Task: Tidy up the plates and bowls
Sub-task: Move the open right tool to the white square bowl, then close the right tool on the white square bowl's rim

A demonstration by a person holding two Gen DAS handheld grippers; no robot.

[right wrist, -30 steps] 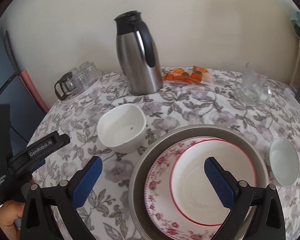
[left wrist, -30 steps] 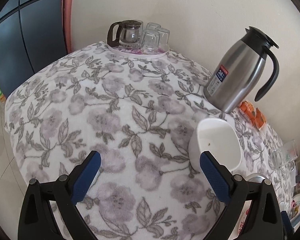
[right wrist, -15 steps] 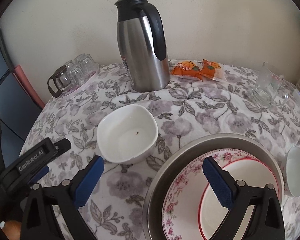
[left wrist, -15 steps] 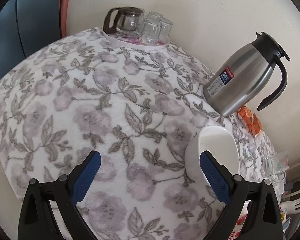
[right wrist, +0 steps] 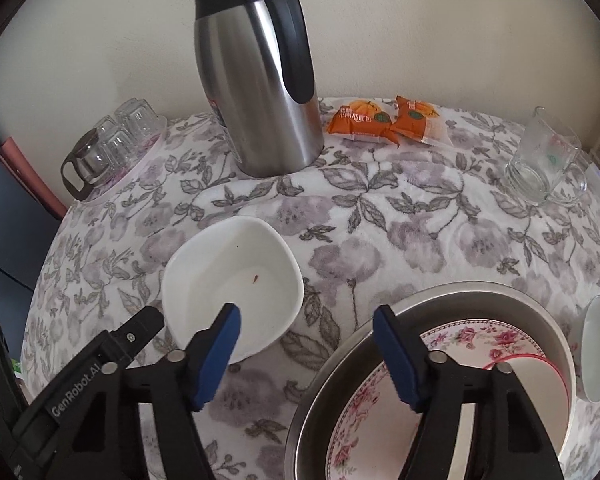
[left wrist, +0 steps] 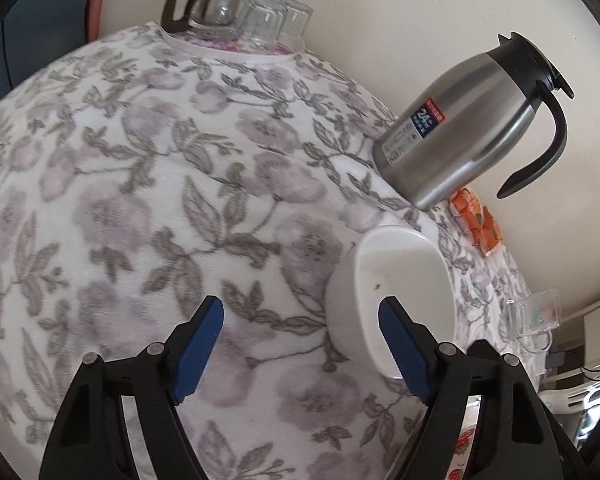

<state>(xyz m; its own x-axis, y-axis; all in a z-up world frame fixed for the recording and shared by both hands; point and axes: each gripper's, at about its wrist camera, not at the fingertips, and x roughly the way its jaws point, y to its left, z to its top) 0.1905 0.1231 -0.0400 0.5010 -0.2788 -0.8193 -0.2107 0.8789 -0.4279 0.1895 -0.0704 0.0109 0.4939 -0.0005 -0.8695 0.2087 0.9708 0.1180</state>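
The cloth (right wrist: 400, 216) is white with grey-lilac flowers and leaves. White bowl (right wrist: 232, 284); steel-and-black flask (right wrist: 260, 80); orange packets (right wrist: 384, 122); pink-rose plate (right wrist: 364, 412) in a grey pan (right wrist: 500, 300); blue-padded black claws.

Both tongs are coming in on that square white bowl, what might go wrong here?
Both tongs are closing, neither yet gripping. The left tongs straddle only the near rim of the square white bowl, so it may tip or slide on the soft floral cloth. The right tongs have one finger over the bowl, one over the metal basin, and could clip the left.
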